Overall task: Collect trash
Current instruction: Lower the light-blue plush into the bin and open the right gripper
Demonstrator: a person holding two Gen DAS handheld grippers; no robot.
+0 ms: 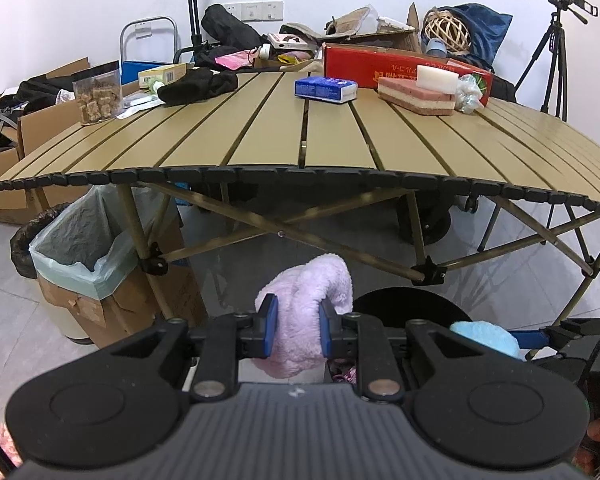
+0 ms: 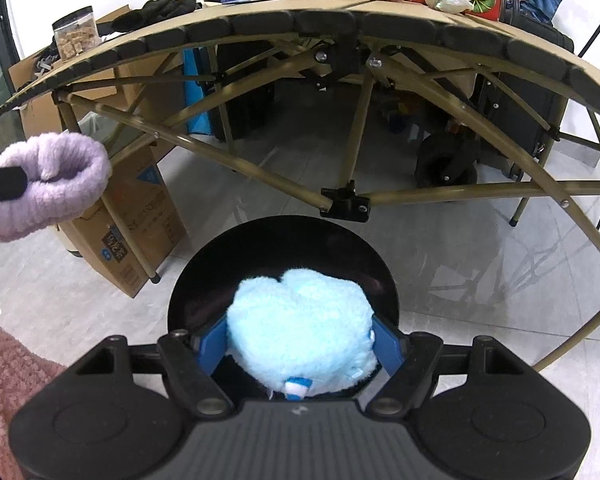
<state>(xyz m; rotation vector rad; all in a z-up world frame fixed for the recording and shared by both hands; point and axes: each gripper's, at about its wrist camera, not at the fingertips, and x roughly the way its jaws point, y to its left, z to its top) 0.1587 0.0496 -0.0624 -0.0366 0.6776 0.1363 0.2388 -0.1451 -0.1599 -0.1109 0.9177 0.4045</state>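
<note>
Two soft bundles in hand, one per gripper. My right gripper (image 2: pixel 300 344) has its jaws pinching a fluffy light blue bundle (image 2: pixel 300 332), held wide because the bundle is bulky, and it hangs right over the black round bin (image 2: pixel 204 280) on the floor. My left gripper (image 1: pixel 298 330) has its jaws squeezed tight on a fuzzy lilac bundle (image 1: pixel 308 304), off to the left of that bin, not over it. Step in hand, as I judge it: drop blue into the black bin. To do it well I'd keep blue centred over the opening, lower a bit so it doesn't bounce off the rim, then spread the jaws fully; fluff may cling to the pads, so a small shake could help. Lilac should wait clear of the right gripper, then swing over the same opening, or go to the lined cardboard bin (image 1: pixel 80 240) further left by the counter leg; can't tell which is meant. Beyond, the slatted counter (image 1: pixel 260 140) carries a blue tissue pack (image 1: pixel 326 89), a pink sponge (image 1: pixel 416 96), a crumpled plastic wad (image 1: pixel 470 92), possibly trash left to collect.
</note>
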